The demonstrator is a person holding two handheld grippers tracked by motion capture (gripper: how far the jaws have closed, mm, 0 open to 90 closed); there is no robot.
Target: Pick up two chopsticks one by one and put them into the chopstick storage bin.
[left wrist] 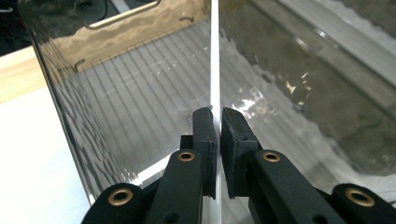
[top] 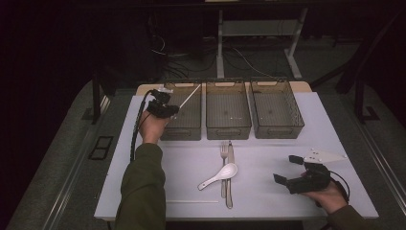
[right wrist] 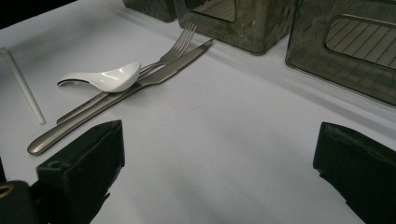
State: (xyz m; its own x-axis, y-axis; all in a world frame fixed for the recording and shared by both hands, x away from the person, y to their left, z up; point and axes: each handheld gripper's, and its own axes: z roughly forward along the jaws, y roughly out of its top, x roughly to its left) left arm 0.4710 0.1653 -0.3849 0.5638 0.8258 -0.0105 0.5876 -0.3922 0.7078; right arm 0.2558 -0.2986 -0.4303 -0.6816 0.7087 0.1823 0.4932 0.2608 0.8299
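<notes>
My left gripper (top: 174, 109) (left wrist: 218, 114) is shut on a thin white stick (top: 190, 97) (left wrist: 215, 56). It holds the stick over the left clear bin (top: 181, 132) (left wrist: 70, 116), slanting up toward the bin's far right corner. At the table's right front my right gripper (top: 287, 169) (right wrist: 222, 135) rests open, with bare table between its jaws. A white spoon (top: 222, 173) (right wrist: 105, 78) lies across a fork (top: 223, 152) (right wrist: 180, 44) and a knife (top: 230, 163) (right wrist: 177, 65) at the table's middle.
A middle bin (top: 228, 130) (right wrist: 243, 28) and a right bin (top: 280, 132) (right wrist: 350, 56) stand in a row with the left one at the back. A second white stick (top: 191, 201) (right wrist: 23, 86) lies near the front edge. The white table (top: 268, 206) ends close behind the bins.
</notes>
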